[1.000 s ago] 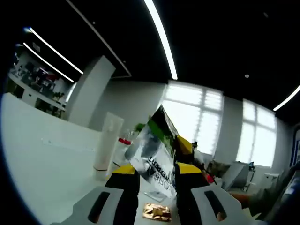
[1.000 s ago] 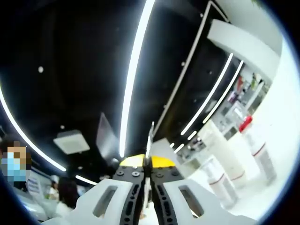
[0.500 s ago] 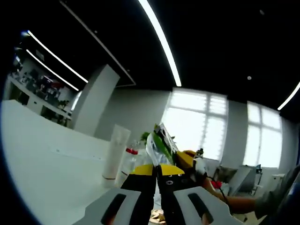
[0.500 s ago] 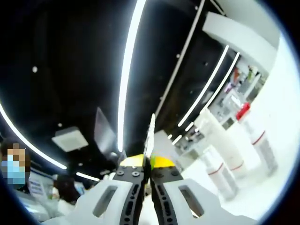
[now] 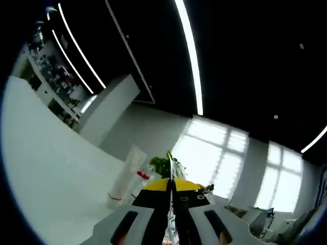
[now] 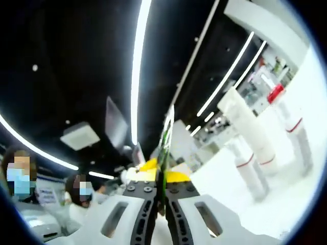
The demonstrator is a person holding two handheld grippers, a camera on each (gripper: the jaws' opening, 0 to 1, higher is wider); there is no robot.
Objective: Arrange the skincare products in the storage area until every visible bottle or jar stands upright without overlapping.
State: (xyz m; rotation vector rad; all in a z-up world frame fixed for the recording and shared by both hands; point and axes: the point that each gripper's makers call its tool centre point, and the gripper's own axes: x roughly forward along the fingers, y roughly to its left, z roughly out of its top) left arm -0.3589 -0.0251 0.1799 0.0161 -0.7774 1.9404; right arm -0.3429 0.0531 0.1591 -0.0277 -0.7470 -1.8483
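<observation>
My left gripper (image 5: pixel 171 185) is shut on a thin green-and-white sachet (image 5: pixel 171 162), which I see edge-on rising from between the jaws. My right gripper (image 6: pixel 161 177) is shut on a sachet (image 6: pixel 166 133) too, likewise edge-on, held up off the table. A white tube (image 5: pixel 124 176) stands on its cap on the white table (image 5: pixel 46 173), just left of the left jaws, with a red-capped item (image 5: pixel 142 175) beside it. In the right gripper view a tall white tube (image 6: pixel 249 126) and two white bottles with red bands (image 6: pixel 249 171) (image 6: pixel 300 139) stand upright to the right.
A red cap (image 6: pixel 275 93) tops another bottle behind the banded ones. Shelves with small items (image 5: pixel 56 76) line the far wall. Two people (image 6: pixel 76 196) are at the left of the right gripper view. Bright windows (image 5: pixel 214 158) lie beyond the table.
The left jaws have closed on the sachet, which turned from face-on to edge-on in the left gripper view. Both views have tilted and shifted. The right gripper stays shut on it.
</observation>
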